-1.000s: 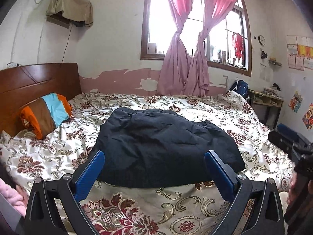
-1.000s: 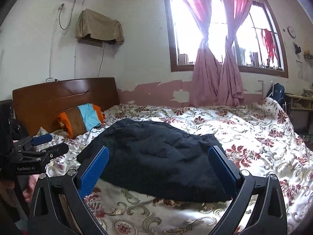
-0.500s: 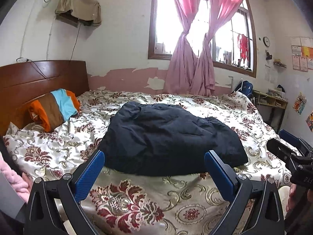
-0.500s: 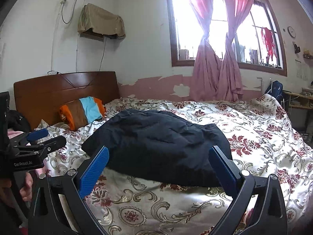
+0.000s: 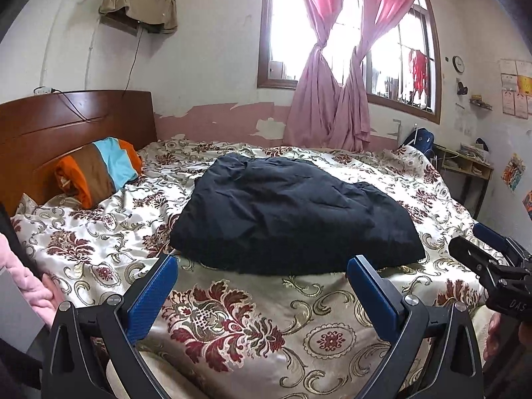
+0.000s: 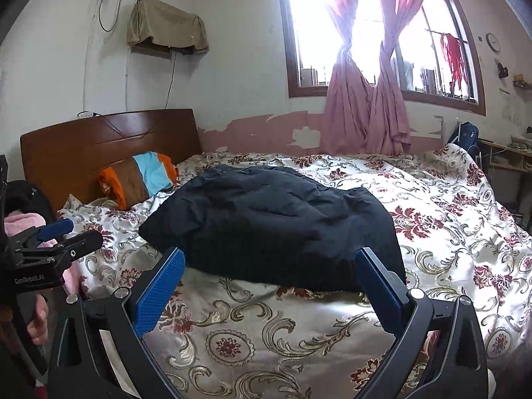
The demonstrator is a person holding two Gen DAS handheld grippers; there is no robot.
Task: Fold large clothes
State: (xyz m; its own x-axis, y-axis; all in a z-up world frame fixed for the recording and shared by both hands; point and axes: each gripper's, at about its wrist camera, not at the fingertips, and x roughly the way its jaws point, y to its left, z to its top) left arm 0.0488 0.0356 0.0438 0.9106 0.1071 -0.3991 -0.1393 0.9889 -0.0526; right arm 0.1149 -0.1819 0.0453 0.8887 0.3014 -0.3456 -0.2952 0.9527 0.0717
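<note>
Item: dark garment [image 5: 292,219], large, padded-looking, lying in a compact bundle on the floral bedspread [image 5: 232,326], ahead of both tongs and touching neither. Folding appears largely done; a final tidy may remain. Left gripper [image 5: 262,294]: jaws wide apart, empty. Right gripper [image 6: 271,287]: likewise apart, empty. Striped pillow [image 5: 99,169] beyond-left. Sleeves, collar and fold layers not discernible.

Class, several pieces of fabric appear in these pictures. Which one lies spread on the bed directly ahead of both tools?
The dark navy garment, lying on the floral bedspread. The striped pillow sits by the headboard, and the pink curtains hang at the window.
</note>
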